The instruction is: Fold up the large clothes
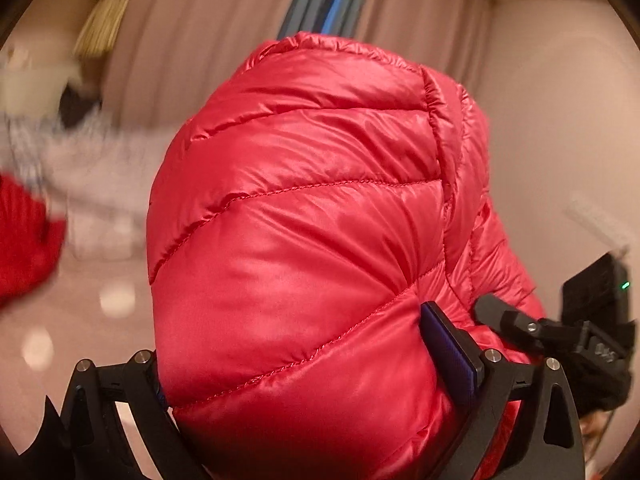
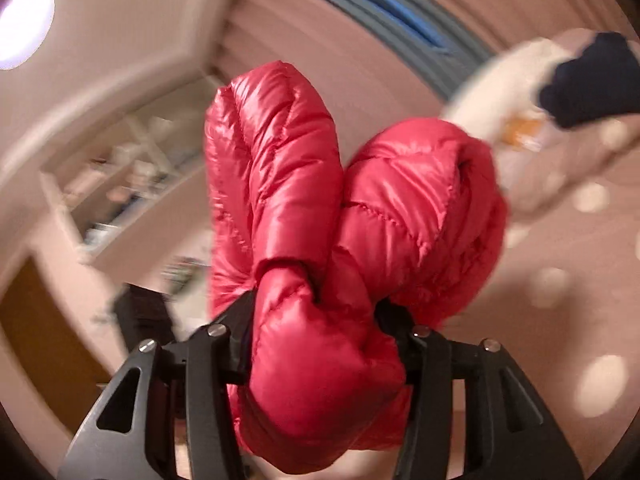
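Note:
A shiny red quilted puffer jacket (image 1: pixel 304 208) fills the left wrist view, puffed up between the fingers. My left gripper (image 1: pixel 304 360) is shut on it; the blue pad of one finger (image 1: pixel 452 352) presses into the fabric and the other pad is hidden under it. In the right wrist view the same jacket (image 2: pixel 312 208) is bunched into two thick rolls that rise from my right gripper (image 2: pixel 316 320), which is shut on the bundle. Both grippers hold the jacket up in the air.
Pale curtains (image 1: pixel 192 40) with a blue window strip (image 1: pixel 336 4) hang behind. A pink surface with light dots (image 2: pixel 560 280) lies below, with white and dark cloths (image 2: pixel 560 80) on it. A blurred red cloth (image 1: pixel 24 240) is at left, shelves (image 2: pixel 120 184) stand by the wall.

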